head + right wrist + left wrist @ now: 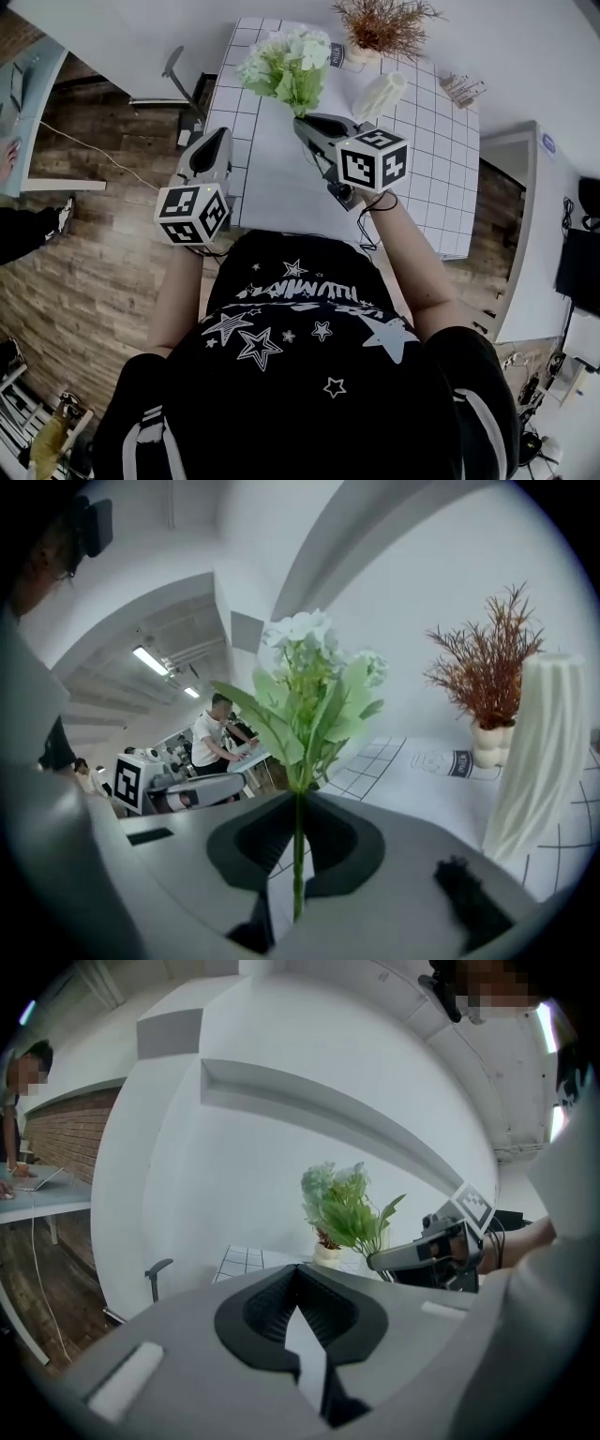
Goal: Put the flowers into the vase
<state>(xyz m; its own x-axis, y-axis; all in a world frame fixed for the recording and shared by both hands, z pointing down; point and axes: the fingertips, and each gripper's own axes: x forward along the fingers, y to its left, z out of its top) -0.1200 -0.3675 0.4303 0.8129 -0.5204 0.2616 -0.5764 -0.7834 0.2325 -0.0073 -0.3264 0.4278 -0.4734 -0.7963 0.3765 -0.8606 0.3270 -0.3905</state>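
My right gripper [302, 124] is shut on the thin green stem [298, 855] of a bunch of white flowers with green leaves [289, 67], held upright above the grid-patterned table [272, 178]. In the right gripper view the blooms [309, 658] rise straight out of the jaws. The white ribbed vase [380, 94] stands just to the right of the bunch and is tall at the right edge of that view [539, 752]. My left gripper [218, 139] hovers off the table's left edge, shut with nothing in it [298, 1283]. From it I see the flowers [347, 1208] and the right gripper [422, 1252].
A small pot of dried reddish twigs [384, 28] stands at the back of the table, behind the vase [487, 667]. A small box [462, 89] lies at the back right. An office chair [173, 66] stands on the wood floor to the left.
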